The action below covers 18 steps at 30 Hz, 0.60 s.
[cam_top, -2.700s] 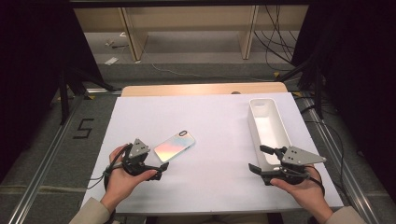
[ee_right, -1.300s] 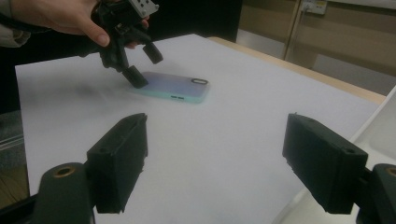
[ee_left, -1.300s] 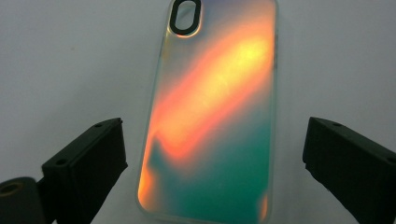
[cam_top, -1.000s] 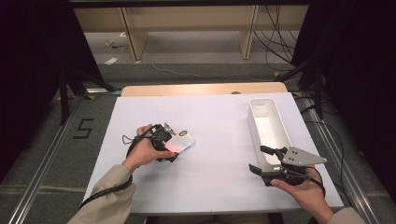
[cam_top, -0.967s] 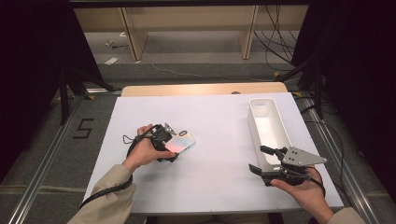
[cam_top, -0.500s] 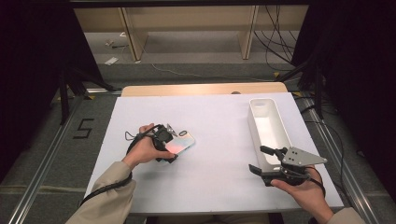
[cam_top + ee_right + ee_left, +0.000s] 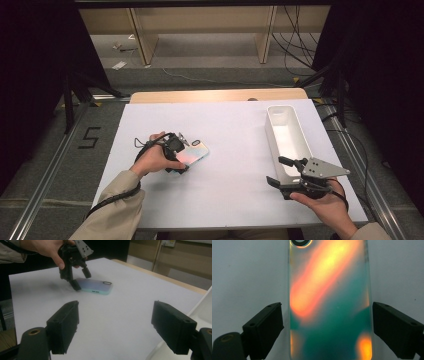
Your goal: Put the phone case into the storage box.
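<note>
An iridescent phone case (image 7: 196, 153) lies flat on the white table, camera hole at its far end. My left gripper (image 7: 181, 161) points down over the case's near end, its jaws on either side of the case (image 7: 329, 302). A thin gap shows at the left jaw and the right jaw stands almost against the edge, so the left gripper (image 7: 327, 330) is open. The right gripper view shows the case (image 7: 93, 286) with the left gripper (image 7: 80, 277) astride it. My right gripper (image 7: 276, 171) is held at the front right, open and empty (image 7: 115, 325).
A long white tray (image 7: 276, 109) stands at the right, its near end beside my right gripper. The white sheet (image 7: 235, 125) covers the table, with a wooden strip at the far edge. Dark floor and metal rails surround the table.
My left hand has come from the table's front left onto the phone case and now straddles it. Over the last second both hands have stayed put.
</note>
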{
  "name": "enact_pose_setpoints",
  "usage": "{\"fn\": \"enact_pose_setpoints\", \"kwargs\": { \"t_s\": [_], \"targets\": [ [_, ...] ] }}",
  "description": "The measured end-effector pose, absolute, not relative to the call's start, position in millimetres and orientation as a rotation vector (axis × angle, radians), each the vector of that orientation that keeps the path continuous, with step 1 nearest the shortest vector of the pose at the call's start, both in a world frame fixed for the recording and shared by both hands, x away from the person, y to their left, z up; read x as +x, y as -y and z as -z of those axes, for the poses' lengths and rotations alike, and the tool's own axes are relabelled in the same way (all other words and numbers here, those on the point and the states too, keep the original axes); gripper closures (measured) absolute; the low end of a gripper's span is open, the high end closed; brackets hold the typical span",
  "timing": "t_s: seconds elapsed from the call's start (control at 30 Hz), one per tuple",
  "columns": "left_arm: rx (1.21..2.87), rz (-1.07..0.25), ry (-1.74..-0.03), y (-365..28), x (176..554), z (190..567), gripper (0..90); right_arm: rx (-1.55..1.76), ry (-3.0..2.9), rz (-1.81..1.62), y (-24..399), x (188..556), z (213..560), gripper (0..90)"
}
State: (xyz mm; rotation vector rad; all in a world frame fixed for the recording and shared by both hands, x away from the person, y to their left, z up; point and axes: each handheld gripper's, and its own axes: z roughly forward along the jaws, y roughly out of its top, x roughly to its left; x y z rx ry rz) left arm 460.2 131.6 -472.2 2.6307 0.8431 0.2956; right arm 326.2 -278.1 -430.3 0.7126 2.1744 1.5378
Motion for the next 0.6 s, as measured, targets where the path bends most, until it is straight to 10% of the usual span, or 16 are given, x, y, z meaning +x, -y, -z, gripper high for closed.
{"fn": "enact_pose_setpoints", "kwargs": {
  "t_s": [0.6],
  "targets": [
    [2.649,-0.236,-0.825,-132.7,469.3,474.1,7.0,0.713,-2.181,-1.535,278.1,326.1,430.6,23.0]
  ]
}}
